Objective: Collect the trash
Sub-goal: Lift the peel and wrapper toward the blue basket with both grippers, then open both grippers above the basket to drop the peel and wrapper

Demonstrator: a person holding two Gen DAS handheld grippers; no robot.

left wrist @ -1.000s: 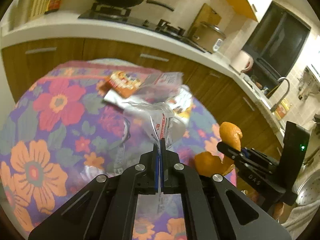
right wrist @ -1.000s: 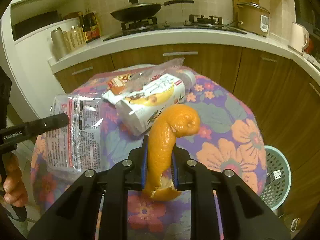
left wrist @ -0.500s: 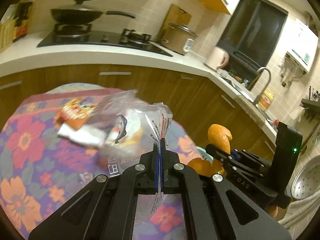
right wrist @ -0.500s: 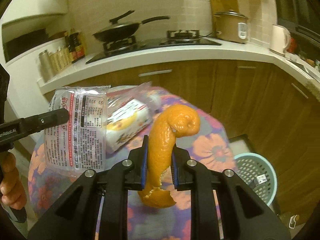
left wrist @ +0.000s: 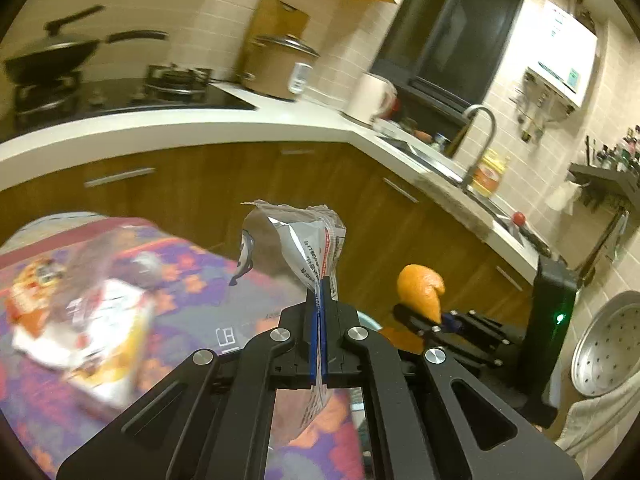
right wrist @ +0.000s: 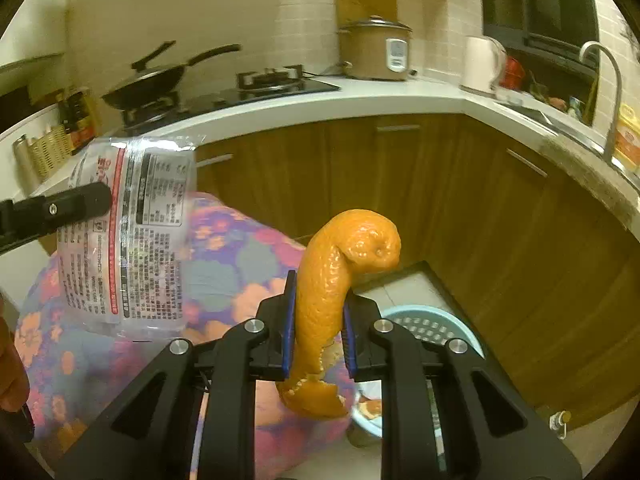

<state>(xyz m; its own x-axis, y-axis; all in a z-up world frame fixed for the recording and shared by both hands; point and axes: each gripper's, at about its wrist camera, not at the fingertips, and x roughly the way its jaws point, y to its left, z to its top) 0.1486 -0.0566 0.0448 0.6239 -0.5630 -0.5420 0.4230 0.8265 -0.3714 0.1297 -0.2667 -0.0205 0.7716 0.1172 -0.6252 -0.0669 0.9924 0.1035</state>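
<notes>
My left gripper (left wrist: 319, 292) is shut on a clear plastic wrapper (left wrist: 308, 240) with red and black print, held in the air over the table's right side; the wrapper also shows in the right wrist view (right wrist: 128, 236). My right gripper (right wrist: 318, 300) is shut on a curled orange peel (right wrist: 340, 272), held above the table edge; the peel shows in the left wrist view (left wrist: 422, 290) too. A light blue perforated trash basket (right wrist: 432, 324) stands on the floor just beyond the right gripper, partly hidden by it.
A floral tablecloth (right wrist: 224, 264) covers the round table. More packaging (left wrist: 92, 320) lies on it at the left. Wooden cabinets (right wrist: 500, 216) and a white counter with hob, pan and rice cooker (right wrist: 376, 50) run behind. A sink tap (left wrist: 478, 136) is at the right.
Both grippers have swung right, away from the table's middle, carrying the wrapper and the peel. The blue basket now lies closer under the right gripper.
</notes>
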